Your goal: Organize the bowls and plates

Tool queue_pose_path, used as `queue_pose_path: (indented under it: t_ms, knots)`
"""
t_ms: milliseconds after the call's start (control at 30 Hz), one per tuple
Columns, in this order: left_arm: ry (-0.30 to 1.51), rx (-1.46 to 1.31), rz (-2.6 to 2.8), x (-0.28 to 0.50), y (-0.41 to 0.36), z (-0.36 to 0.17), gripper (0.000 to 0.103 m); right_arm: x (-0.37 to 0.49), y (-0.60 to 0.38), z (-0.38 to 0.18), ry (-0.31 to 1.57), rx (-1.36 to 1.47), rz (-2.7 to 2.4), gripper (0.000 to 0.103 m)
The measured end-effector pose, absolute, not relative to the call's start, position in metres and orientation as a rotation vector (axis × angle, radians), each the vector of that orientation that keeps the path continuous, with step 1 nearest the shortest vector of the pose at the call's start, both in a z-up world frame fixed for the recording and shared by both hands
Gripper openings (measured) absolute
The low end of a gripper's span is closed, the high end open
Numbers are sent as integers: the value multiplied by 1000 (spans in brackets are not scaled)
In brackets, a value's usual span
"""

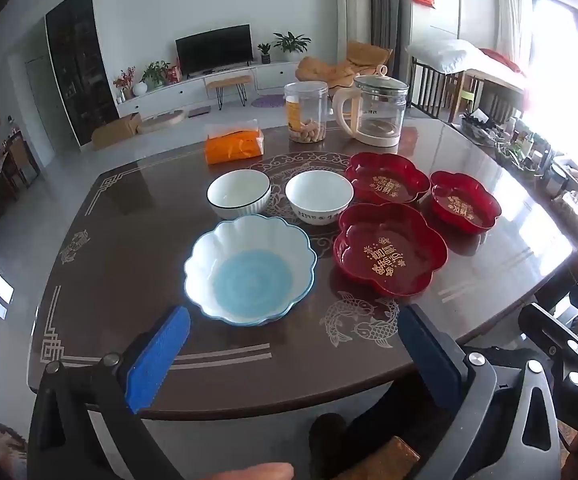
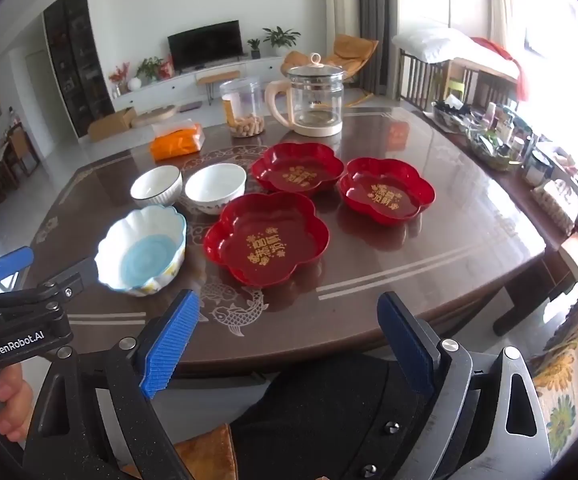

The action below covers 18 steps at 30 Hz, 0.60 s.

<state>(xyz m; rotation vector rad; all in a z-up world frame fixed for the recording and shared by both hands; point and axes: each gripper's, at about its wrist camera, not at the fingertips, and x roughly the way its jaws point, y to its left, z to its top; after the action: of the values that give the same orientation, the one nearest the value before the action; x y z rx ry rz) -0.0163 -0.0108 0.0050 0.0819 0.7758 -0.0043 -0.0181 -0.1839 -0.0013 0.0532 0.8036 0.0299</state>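
On the dark table (image 1: 137,248) stand a scalloped blue-and-white bowl (image 1: 250,270), a white bowl with a dark rim (image 1: 238,193), a plain white bowl (image 1: 319,197) and three red flower-shaped plates: near (image 1: 391,249), far (image 1: 387,178) and right (image 1: 465,202). My left gripper (image 1: 295,326) is open and empty, just short of the scalloped bowl. My right gripper (image 2: 289,314) is open and empty, short of the near red plate (image 2: 265,238). The right wrist view also shows the scalloped bowl (image 2: 141,250), both white bowls (image 2: 156,186) (image 2: 215,188) and the other red plates (image 2: 297,168) (image 2: 387,191).
At the table's far side stand a glass kettle (image 1: 377,110), a clear jar of snacks (image 1: 306,112) and an orange packet (image 1: 234,145). Cluttered bottles and baskets (image 2: 493,136) line the right edge. The left gripper's body (image 2: 17,312) shows in the right wrist view.
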Motion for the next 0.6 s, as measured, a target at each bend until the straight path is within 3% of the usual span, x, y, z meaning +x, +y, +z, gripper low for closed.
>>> queue_pose_path:
  t_ms: [600]
  knots:
    - [775,85,-69,-67,-14,22,103,-68,-182,16,761,56,-22,93]
